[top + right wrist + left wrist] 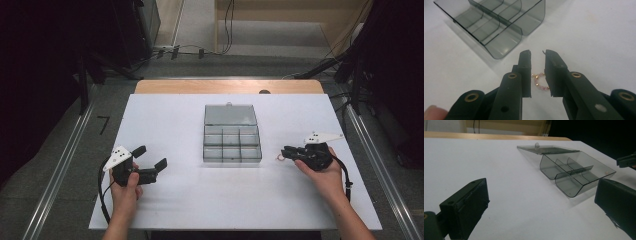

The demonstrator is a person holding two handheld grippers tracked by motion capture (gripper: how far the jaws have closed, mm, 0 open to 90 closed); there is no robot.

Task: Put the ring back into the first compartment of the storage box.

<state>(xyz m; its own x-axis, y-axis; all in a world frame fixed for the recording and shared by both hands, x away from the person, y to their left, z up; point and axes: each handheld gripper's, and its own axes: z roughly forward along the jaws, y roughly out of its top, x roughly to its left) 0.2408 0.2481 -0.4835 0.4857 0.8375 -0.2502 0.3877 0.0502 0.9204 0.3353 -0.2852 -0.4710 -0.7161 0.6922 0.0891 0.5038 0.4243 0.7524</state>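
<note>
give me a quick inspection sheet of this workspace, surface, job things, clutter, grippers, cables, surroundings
surface: white table top, wooden edge at the far side
job's things: clear compartment box at centre, lid laid open and flat behind it, compartments look empty; small bead bracelet on the table right of the box
clutter: nothing seen
grippers: left gripper jaws wide apart, nothing between them; right gripper jaws narrowed around the bracelet, a gap left, pads apparently not yet pressing on it
cables: black cable trails from the left gripper, another from the right; more cables on the floor beyond the table
surroundings: grey floor, metal rails at both sides, dark stands
</note>
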